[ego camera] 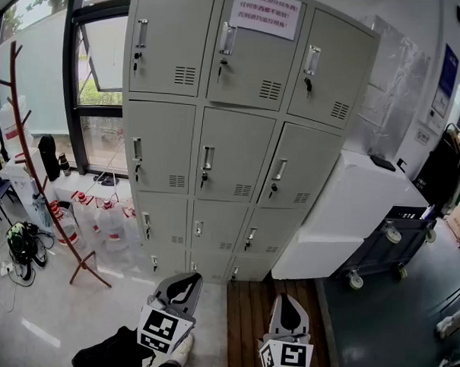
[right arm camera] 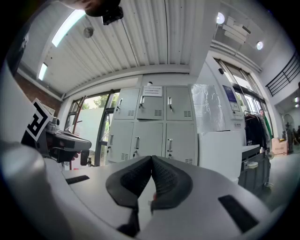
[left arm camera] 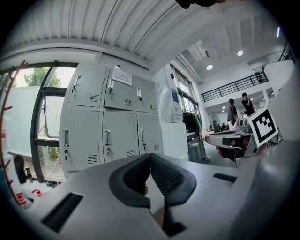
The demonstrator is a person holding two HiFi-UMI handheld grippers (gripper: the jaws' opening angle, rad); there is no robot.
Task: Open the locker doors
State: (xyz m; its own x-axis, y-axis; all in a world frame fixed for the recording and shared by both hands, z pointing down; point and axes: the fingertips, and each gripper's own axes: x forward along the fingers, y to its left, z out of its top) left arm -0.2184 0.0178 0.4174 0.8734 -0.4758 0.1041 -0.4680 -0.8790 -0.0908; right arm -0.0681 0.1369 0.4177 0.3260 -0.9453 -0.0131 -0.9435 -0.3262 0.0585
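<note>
A grey locker cabinet (ego camera: 240, 134) with three columns of doors stands straight ahead, and every door I can see is closed. Each door has a metal handle (ego camera: 207, 158) with a key below it. A paper notice (ego camera: 264, 11) is stuck on the top middle door. My left gripper (ego camera: 181, 287) and right gripper (ego camera: 287, 311) are low in the head view, well short of the cabinet, both shut with nothing between the pads. The cabinet (left arm camera: 108, 122) shows beyond the left gripper (left arm camera: 149, 155), and the cabinet (right arm camera: 152, 126) shows beyond the right gripper (right arm camera: 151, 158).
A red-brown coat stand (ego camera: 33, 163) and several water bottles (ego camera: 99, 219) are left of the lockers by the window. A white unit (ego camera: 350, 215) and a wheeled cart (ego camera: 387, 239) stand at the right. A wooden floor strip (ego camera: 247, 316) leads to the cabinet. People (left arm camera: 236, 110) stand far off.
</note>
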